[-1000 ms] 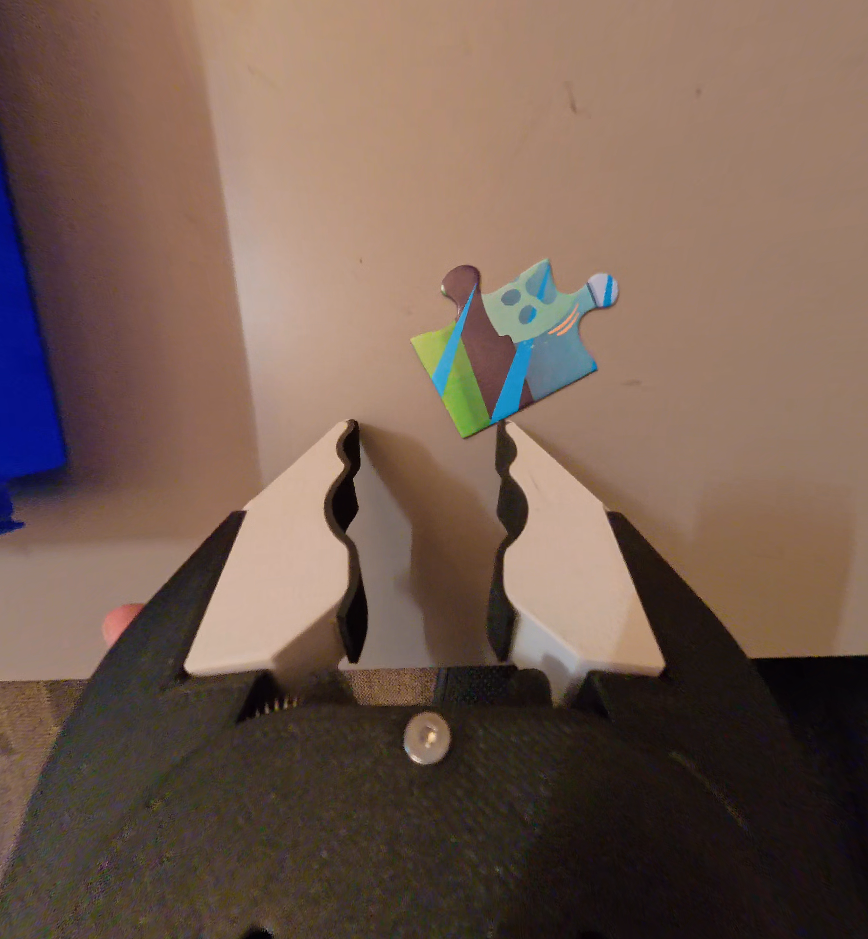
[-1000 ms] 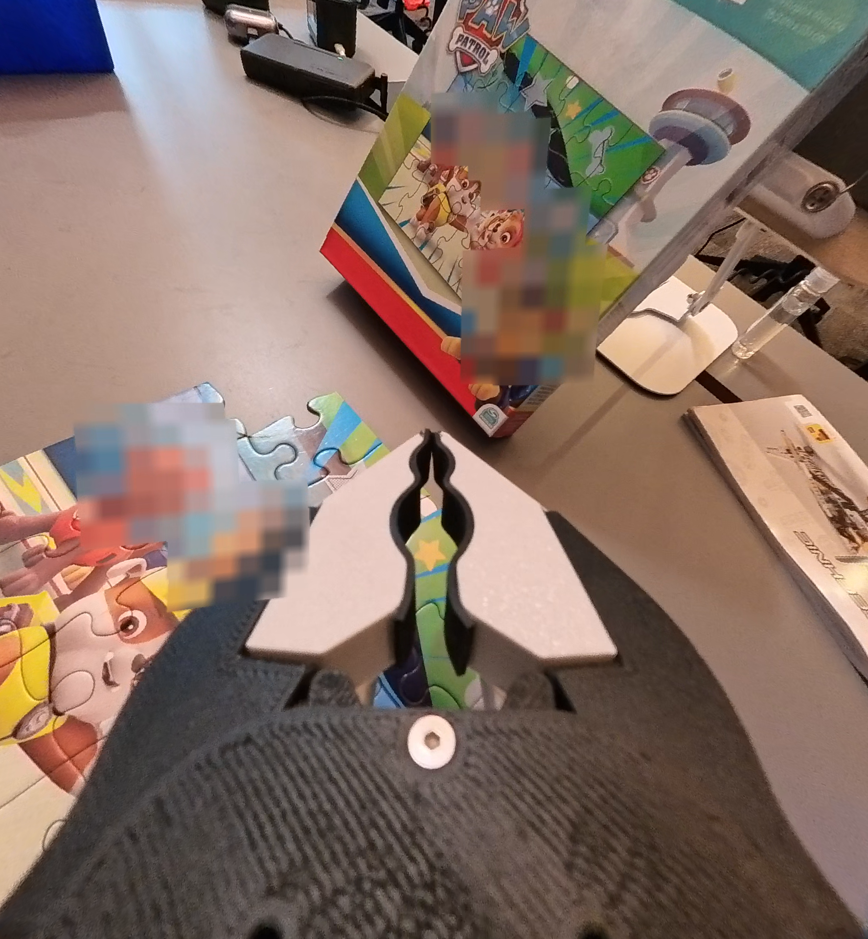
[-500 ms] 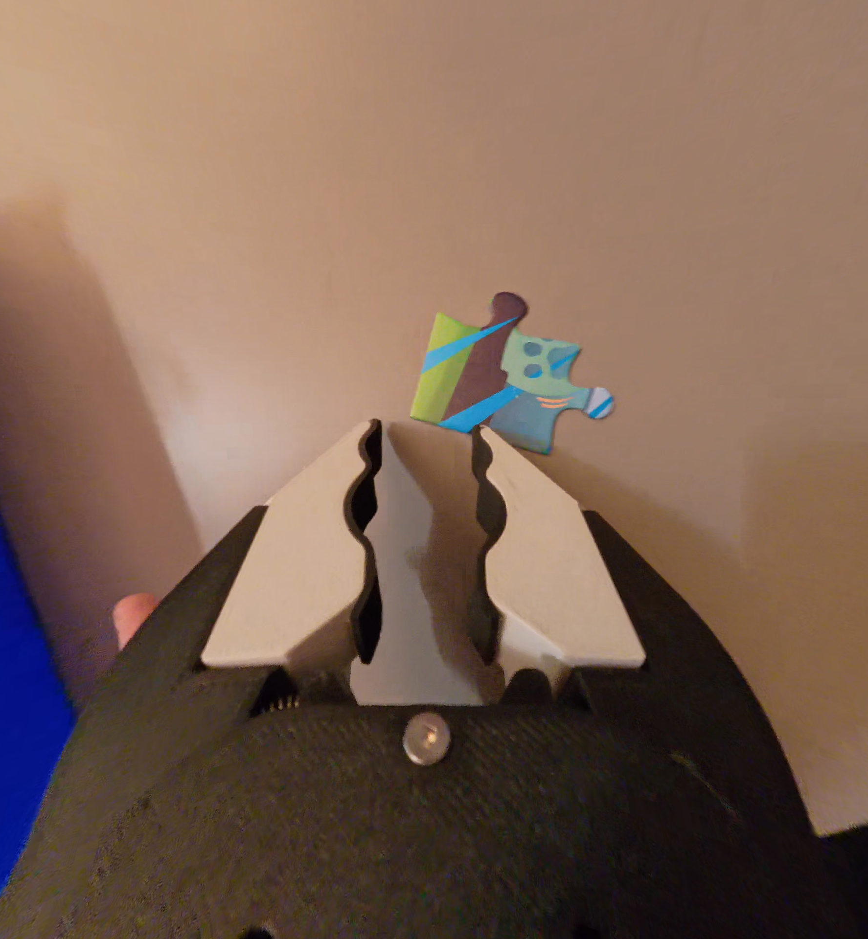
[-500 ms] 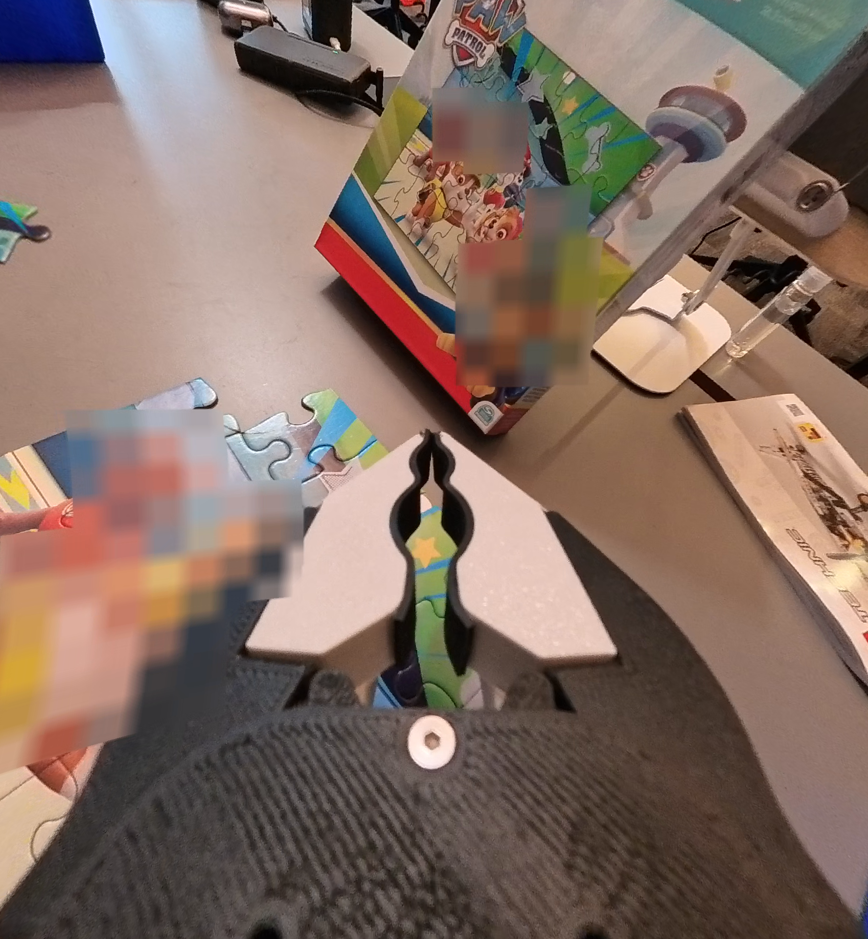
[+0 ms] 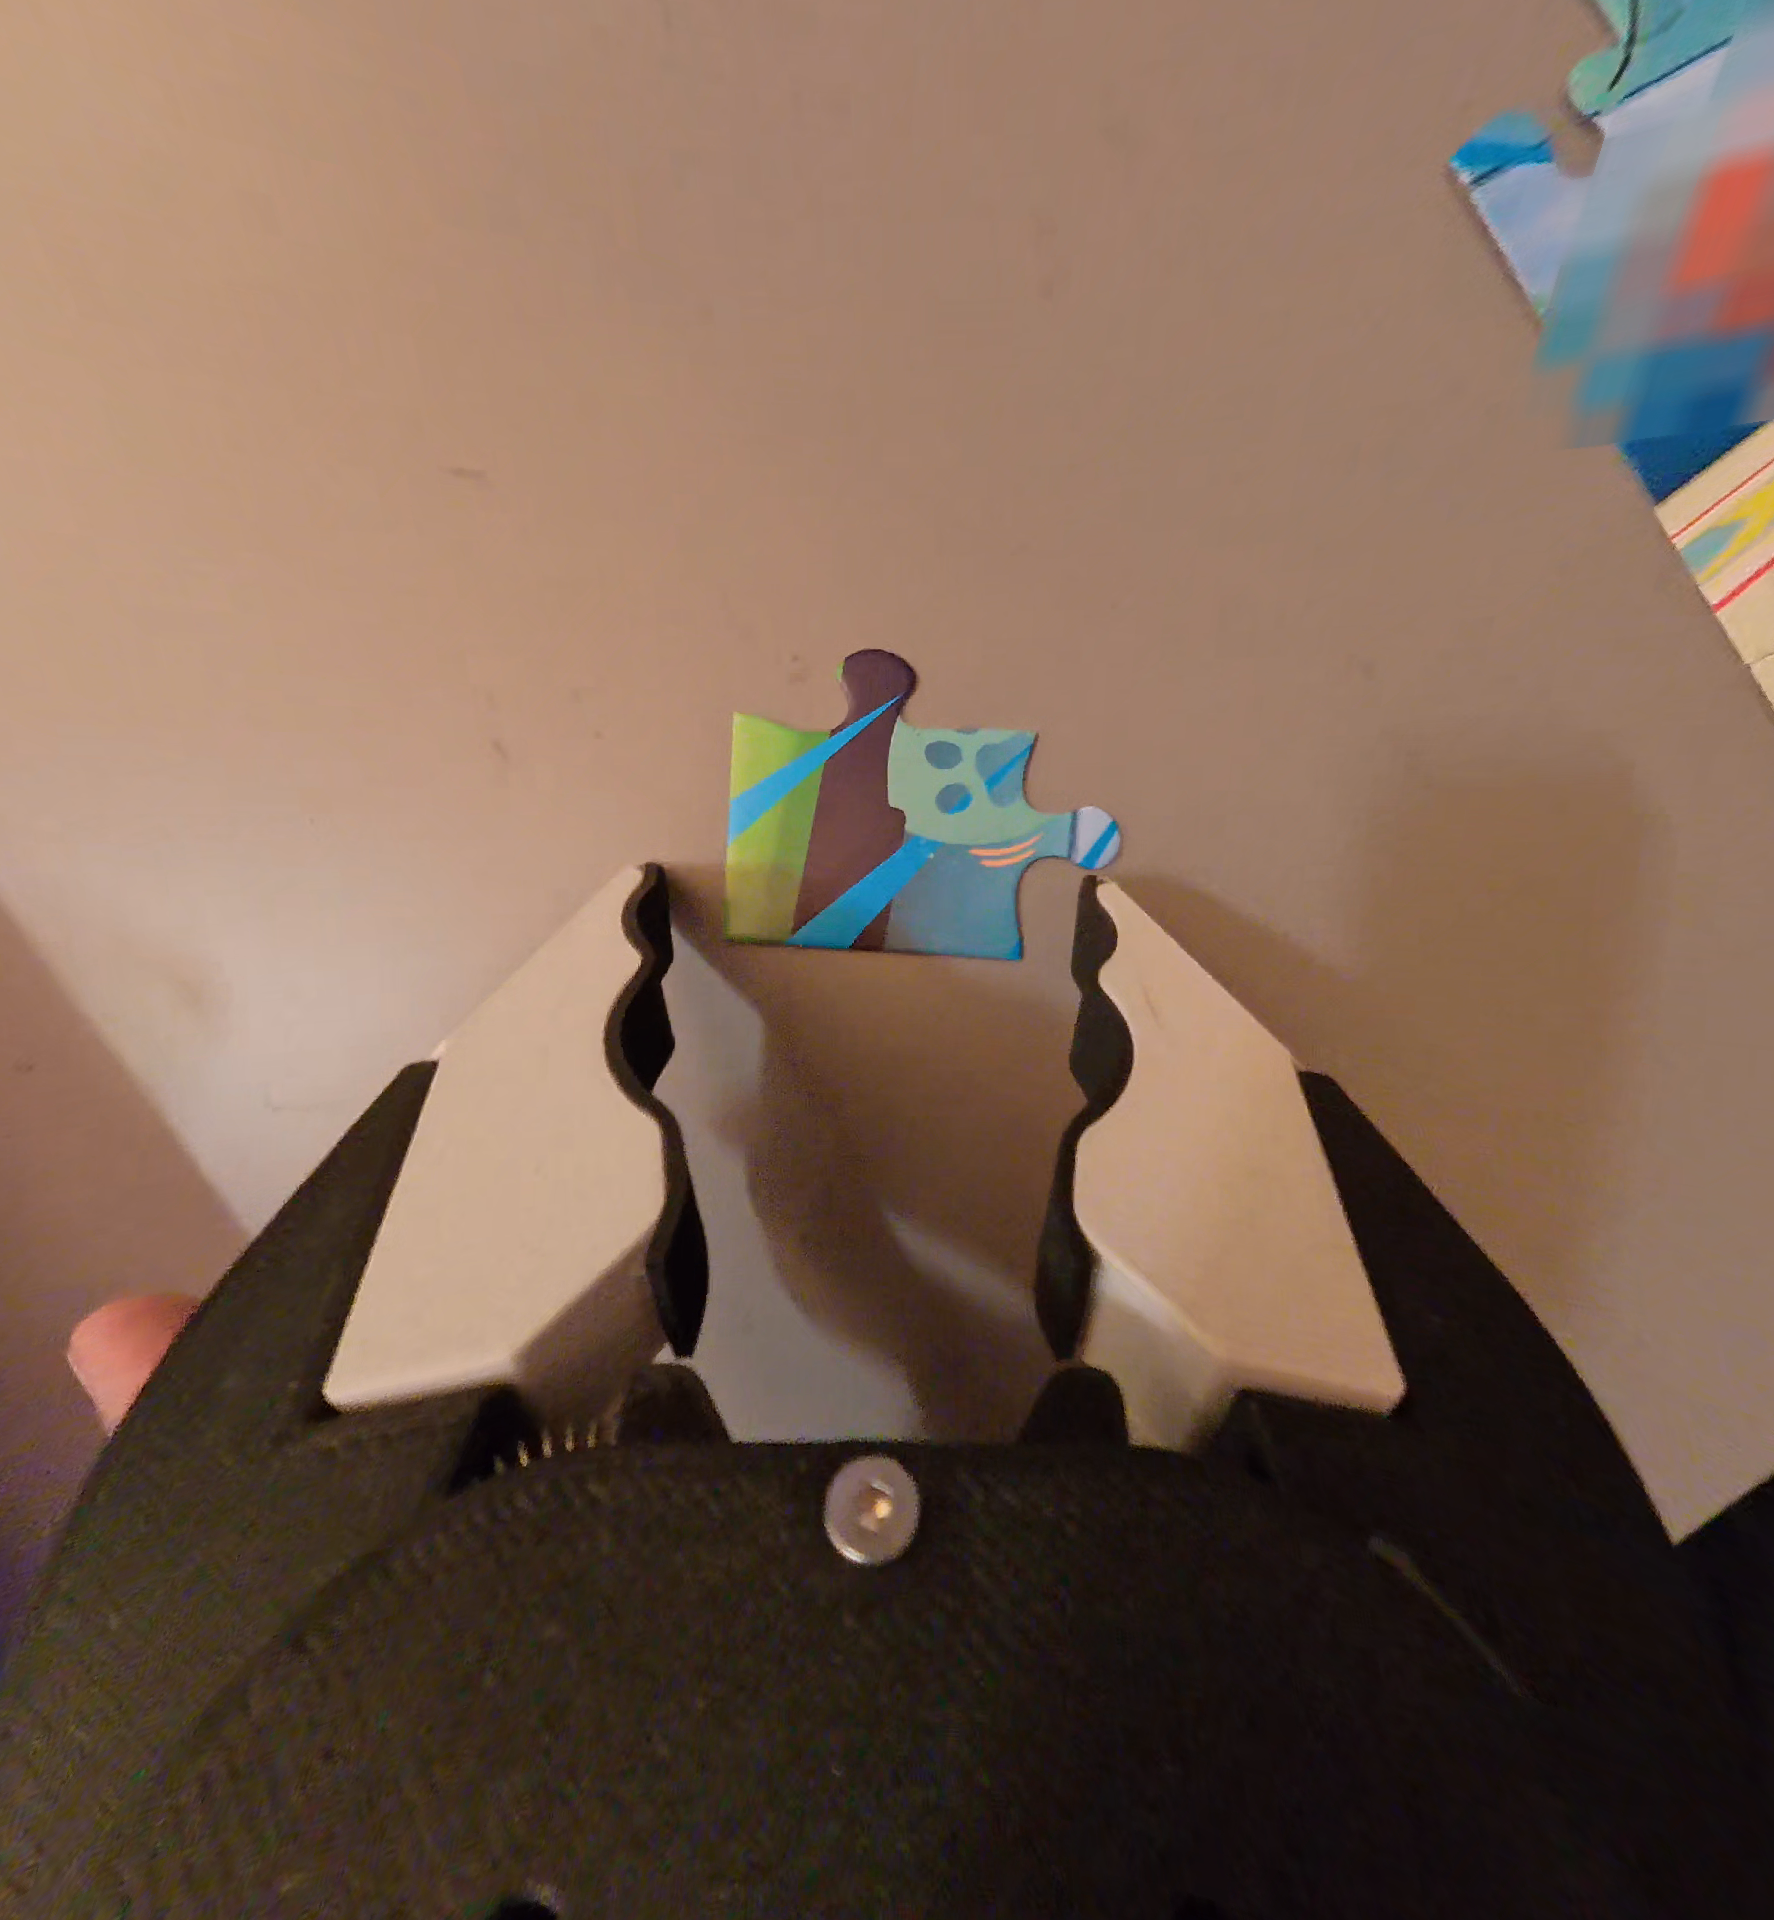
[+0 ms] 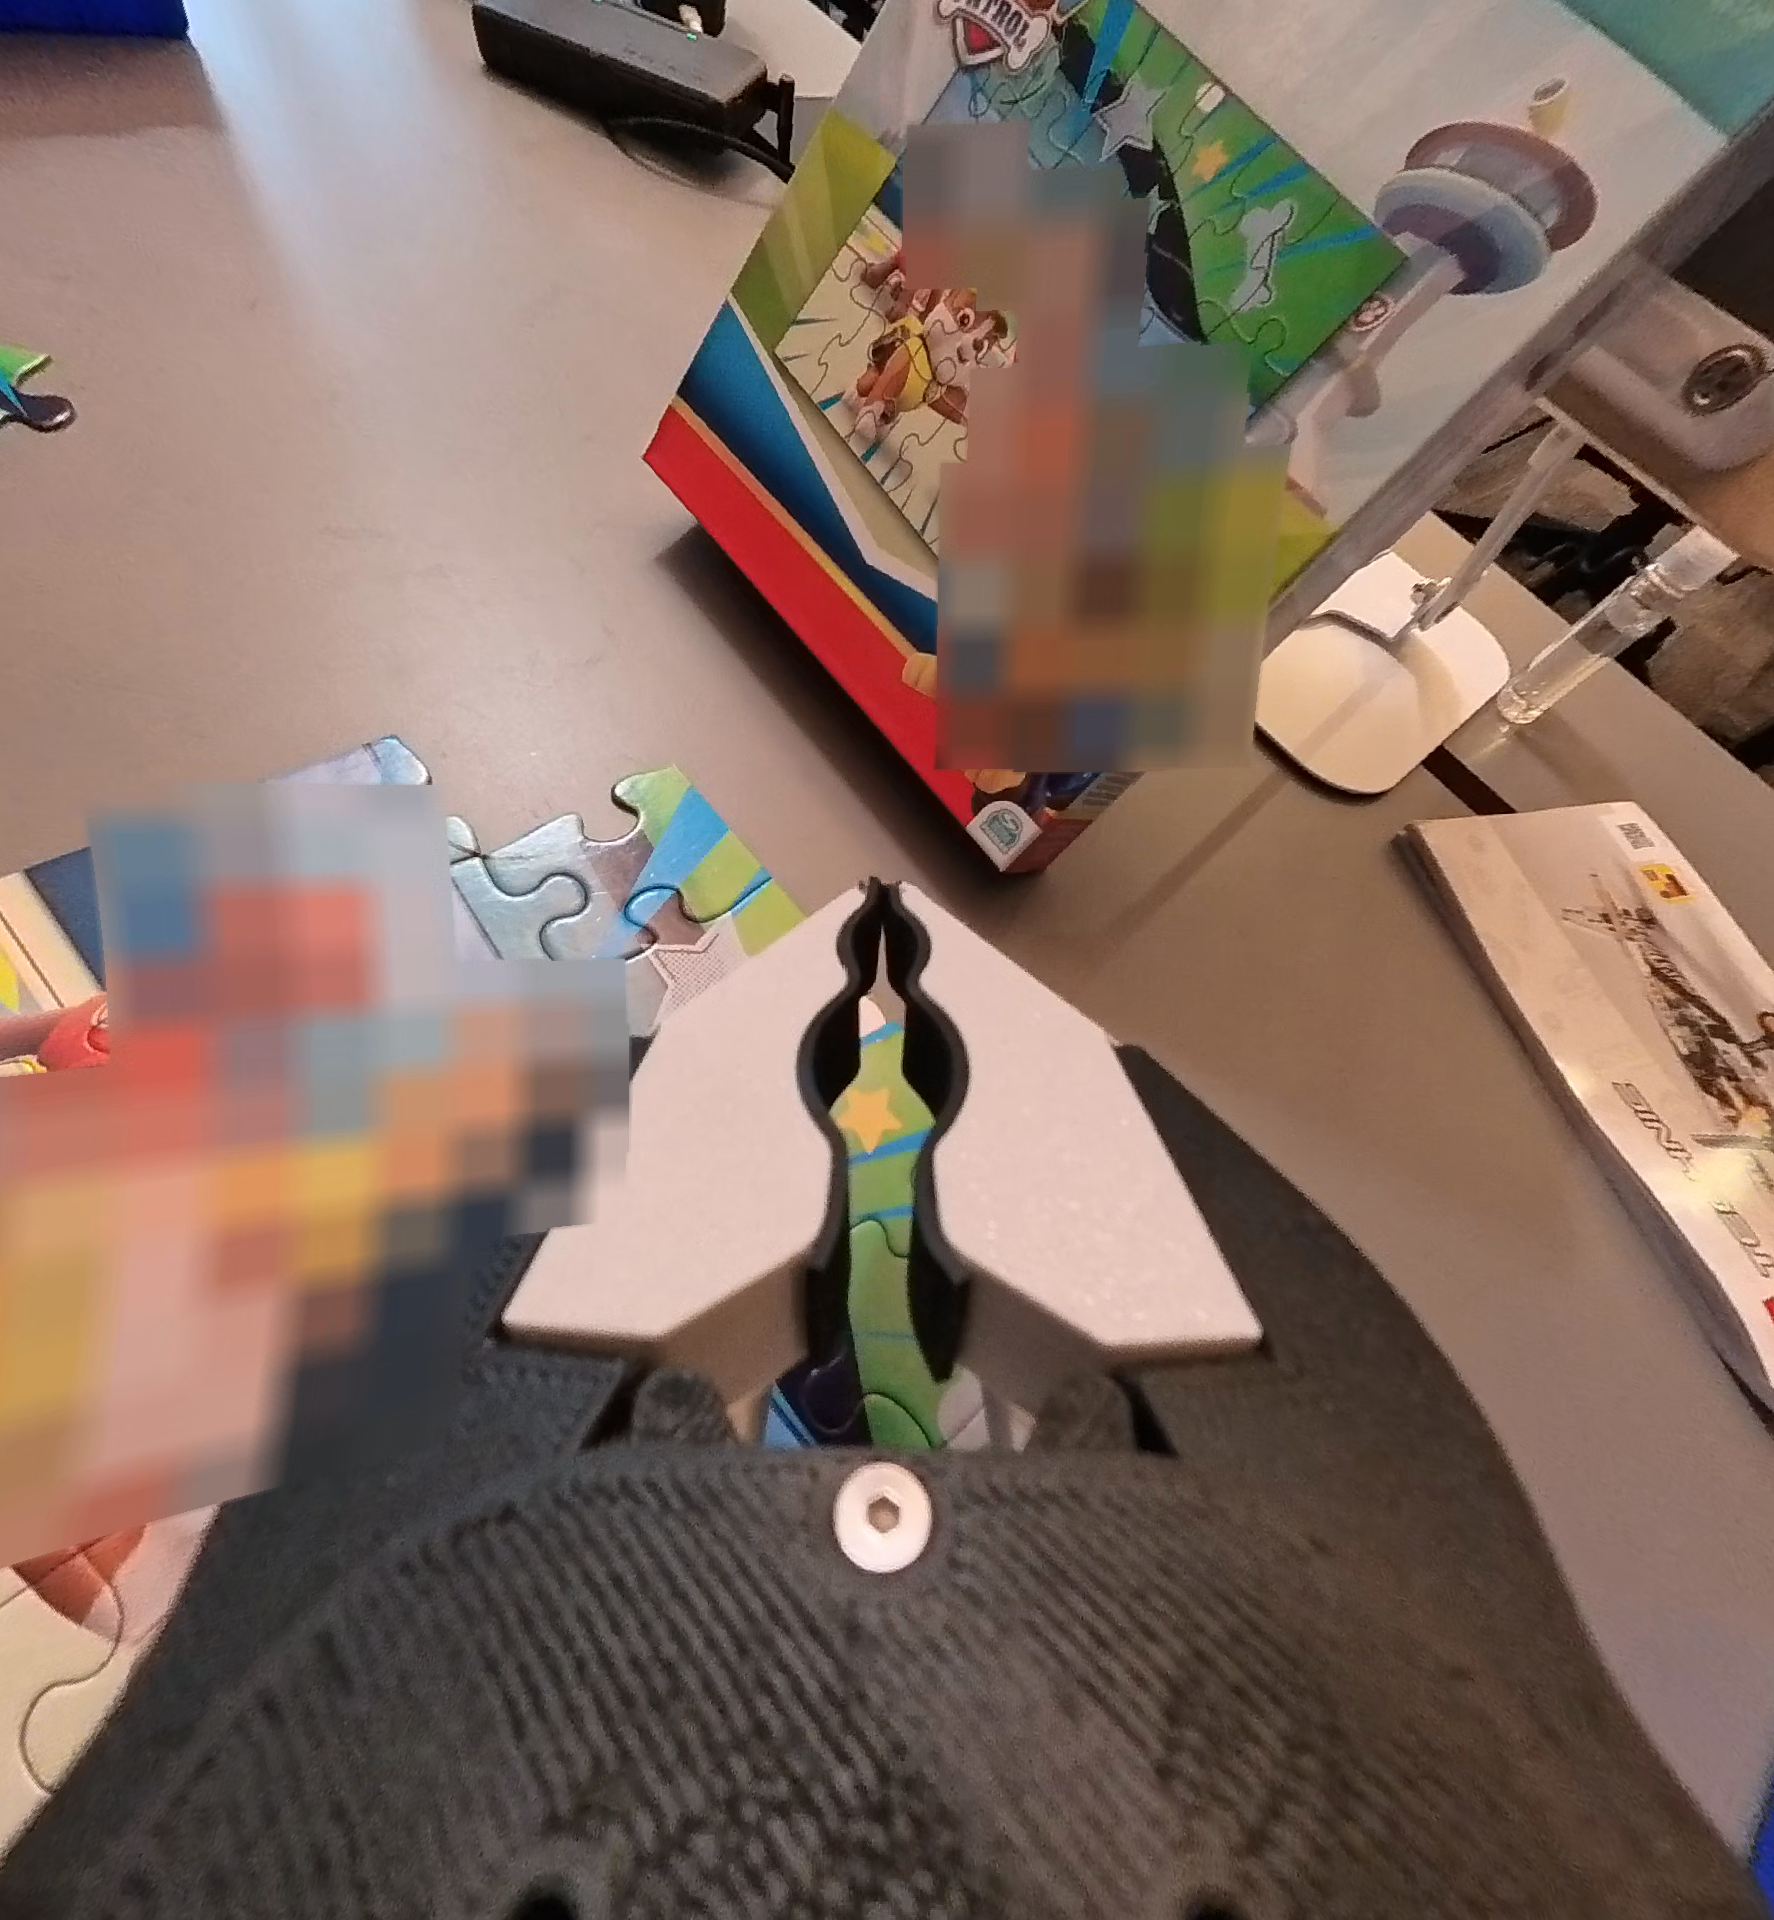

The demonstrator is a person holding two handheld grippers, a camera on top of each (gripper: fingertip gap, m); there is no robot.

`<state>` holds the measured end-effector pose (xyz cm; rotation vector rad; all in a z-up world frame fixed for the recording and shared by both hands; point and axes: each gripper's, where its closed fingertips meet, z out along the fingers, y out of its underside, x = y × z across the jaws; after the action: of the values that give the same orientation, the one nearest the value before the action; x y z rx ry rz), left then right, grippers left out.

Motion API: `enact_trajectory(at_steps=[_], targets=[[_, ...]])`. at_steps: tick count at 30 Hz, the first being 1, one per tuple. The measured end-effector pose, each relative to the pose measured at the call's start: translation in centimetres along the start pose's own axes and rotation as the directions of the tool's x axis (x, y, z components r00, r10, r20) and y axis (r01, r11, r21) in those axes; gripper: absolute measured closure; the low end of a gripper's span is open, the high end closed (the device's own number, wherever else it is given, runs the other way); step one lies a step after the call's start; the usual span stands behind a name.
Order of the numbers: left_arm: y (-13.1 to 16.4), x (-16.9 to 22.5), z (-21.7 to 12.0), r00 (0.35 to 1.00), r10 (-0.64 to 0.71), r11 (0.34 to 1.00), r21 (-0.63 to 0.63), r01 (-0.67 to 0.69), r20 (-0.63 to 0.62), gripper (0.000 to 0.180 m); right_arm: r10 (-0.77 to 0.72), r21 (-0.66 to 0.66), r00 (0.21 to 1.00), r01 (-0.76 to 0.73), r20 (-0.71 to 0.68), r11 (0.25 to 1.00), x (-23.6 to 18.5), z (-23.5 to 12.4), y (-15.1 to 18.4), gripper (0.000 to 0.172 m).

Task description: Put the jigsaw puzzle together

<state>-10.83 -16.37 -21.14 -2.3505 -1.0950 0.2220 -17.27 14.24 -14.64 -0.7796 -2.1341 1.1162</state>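
The left gripper (image 5: 867,883) tilts down at the table (image 5: 447,416), its fingers spread wide either side of a loose puzzle piece (image 5: 883,831) without touching it. The right gripper (image 6: 881,896) hovers over the assembled puzzle (image 6: 571,883) with fingertips pressed together, near the puzzle box (image 6: 810,540).

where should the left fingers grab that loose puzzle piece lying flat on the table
Best guess: pinch the loose puzzle piece across its two long sides, the straight green edge and the teal edge just below its side knob, coming straight down from above. It lies flat on the table with its straight bottom edge toward the open left gripper, whose fingers already straddle its lower part without touching.
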Motion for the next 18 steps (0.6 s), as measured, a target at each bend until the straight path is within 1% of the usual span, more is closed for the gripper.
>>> enact_trajectory(at_steps=[4,5,7,8,13,18], targets=[[-0.2,-0.6,0.2,0.999,0.020,1.000,0.010,-0.020,0.039,0.113,0.004,-0.003,1.000,-0.004,0.001,1.000,0.0,0.1,0.2,0.172],[-0.2,-0.6,0.2,0.999,0.023,1.000,0.012,-0.023,0.038,0.114,0.003,-0.003,1.000,-0.003,0.002,1.000,0.0,0.1,0.2,0.172],[-0.2,-0.1,0.2,0.999,0.044,0.999,0.011,-0.045,0.029,0.123,0.000,-0.006,1.000,0.000,0.002,1.000,0.0,0.1,0.2,0.172],[-0.1,0.1,0.2,0.998,0.052,0.999,0.006,-0.053,0.034,0.125,-0.002,-0.007,1.000,0.002,0.002,1.000,0.0,0.2,0.2,0.172],[0.0,0.8,0.2,0.996,0.080,0.997,-0.012,-0.079,0.025,0.125,-0.013,-0.011,1.000,0.013,-0.001,1.000,-0.1,0.2,0.2,0.172],[-0.6,1.9,0.2,0.995,0.101,0.995,0.009,-0.101,0.001,0.126,-0.013,-0.008,1.000,0.013,-0.005,1.000,0.0,0.1,0.1,0.172]])
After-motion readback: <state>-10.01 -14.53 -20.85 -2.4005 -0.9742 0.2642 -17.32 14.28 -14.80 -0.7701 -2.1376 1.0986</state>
